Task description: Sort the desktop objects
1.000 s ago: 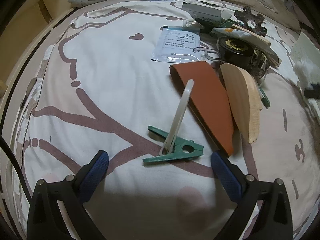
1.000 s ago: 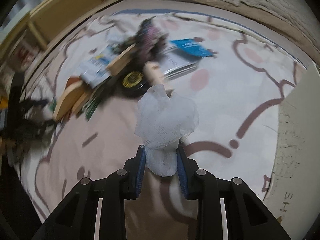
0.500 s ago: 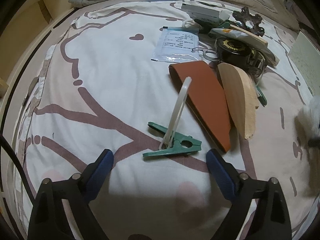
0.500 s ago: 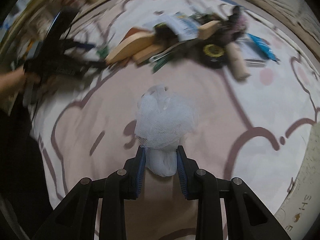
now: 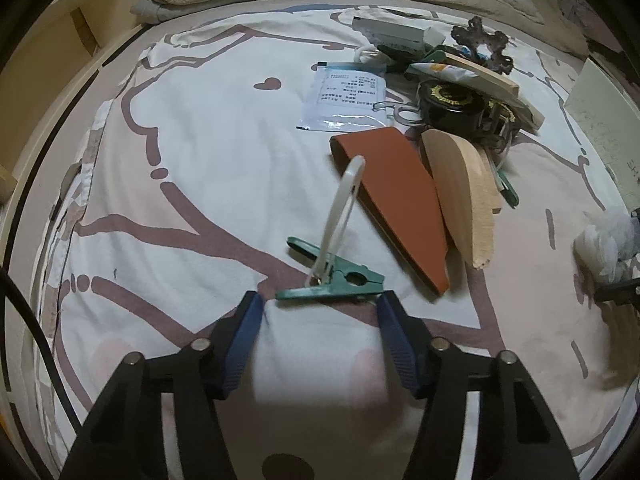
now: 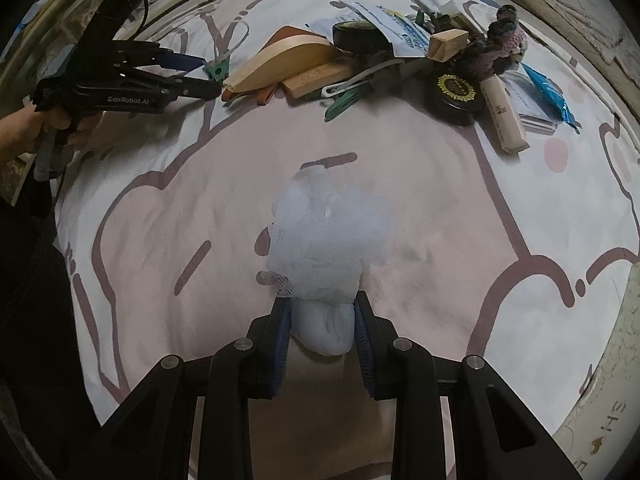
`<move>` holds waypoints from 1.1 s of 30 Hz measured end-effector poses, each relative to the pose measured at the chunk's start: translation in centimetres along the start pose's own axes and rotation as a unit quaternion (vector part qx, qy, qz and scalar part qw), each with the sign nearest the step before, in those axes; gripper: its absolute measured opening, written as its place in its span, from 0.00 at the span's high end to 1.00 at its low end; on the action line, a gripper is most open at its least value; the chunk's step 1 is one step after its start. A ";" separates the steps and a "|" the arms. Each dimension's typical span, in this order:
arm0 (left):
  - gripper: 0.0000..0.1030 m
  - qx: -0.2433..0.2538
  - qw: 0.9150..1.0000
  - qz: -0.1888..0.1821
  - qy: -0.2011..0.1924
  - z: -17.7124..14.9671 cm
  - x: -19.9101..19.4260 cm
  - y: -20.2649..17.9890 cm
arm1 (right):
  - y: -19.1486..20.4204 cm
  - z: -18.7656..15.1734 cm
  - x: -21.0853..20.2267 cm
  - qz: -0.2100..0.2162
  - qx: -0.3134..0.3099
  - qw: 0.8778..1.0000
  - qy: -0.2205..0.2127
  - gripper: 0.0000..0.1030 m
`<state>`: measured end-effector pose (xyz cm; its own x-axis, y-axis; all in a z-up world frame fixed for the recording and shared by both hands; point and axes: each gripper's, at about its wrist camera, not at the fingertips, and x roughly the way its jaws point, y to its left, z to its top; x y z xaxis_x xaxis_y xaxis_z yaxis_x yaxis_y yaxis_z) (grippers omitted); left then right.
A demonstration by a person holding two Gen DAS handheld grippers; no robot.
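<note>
**Left tongs closing in on green clip; right tongs clamped on mesh ball**

The left gripper [image 5: 320, 316] points steeply down at the bedsheet [image 5: 192, 152]. The green clip [image 5: 332, 282] lies flat just ahead of its fingertips, long axis running across the view, roughly in line with the gap between the two blue pads [image 5: 244, 332]. The pad tips sit at either end of the clip body; contact not confirmed, and the clip end near the right-hand pad looks very close or just touching. The jaws stand partly apart and have just been closing, with the clip's near edge at their mouth. A white loop [image 5: 340, 216] rises from the clip, tilted away toward the brown leather piece [image 5: 396, 200] and the wooden half-oval [image 5: 460, 192].

The right gripper [image 6: 322, 320] is clamped on a white mesh ball [image 6: 328, 240], held over the pink part of the sheet, well apart from the clutter pile [image 6: 400, 52]. In the right wrist view the left gripper [image 6: 192, 76] is at the clip; the left hand [image 6: 48, 128] is plainly the nearer one.

Versus one second ago: the left jaws were spread wide, flanking the clip from a distance; now the tips are drawn in to its ends. The clip itself has not shifted. The right wrist view has swung round, so the pile sits at the top and the left gripper at upper left.

Judgement: closing along the clip's length, not across it, risks a slip.
</note>
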<state>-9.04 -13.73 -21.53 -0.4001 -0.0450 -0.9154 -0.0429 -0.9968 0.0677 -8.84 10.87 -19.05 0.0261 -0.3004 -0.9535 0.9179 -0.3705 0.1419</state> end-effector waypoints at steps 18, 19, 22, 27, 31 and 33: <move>0.37 0.021 1.000 0.000 -0.008 -0.6 -0.8 -0.2 | -0.1 -0.6 0.1 -0.053 -0.021 0.998 0.008 0.31; 0.36 0.022 1.000 0.003 -0.009 -0.5 -0.8 -0.3 | -0.2 -0.6 0.1 -0.054 -0.020 0.998 0.008 0.31; 0.34 0.025 0.999 0.018 -0.013 -0.2 -0.7 -0.5 | -0.9 -0.4 0.1 -0.061 -0.012 0.998 0.013 0.31; 0.34 0.043 0.998 0.030 -0.020 0.1 -0.6 -0.8 | -2.5 -0.2 -0.1 -0.096 -0.008 0.995 0.016 0.31; 0.34 0.056 0.998 0.033 -0.018 0.1 -0.4 -1.1 | -4.2 -0.3 -0.5 -0.123 -0.001 0.992 0.016 0.31; 0.34 0.057 0.998 0.035 -0.018 0.1 -0.4 -1.2 | -5.0 -0.3 -0.7 -0.135 0.003 0.991 0.015 0.31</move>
<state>-8.91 -12.55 -21.23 -0.4389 -0.1105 -0.8917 -0.1159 -0.9772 0.1781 -13.30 13.22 -19.21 -0.2079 -0.1644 -0.9643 0.8905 -0.4397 -0.1170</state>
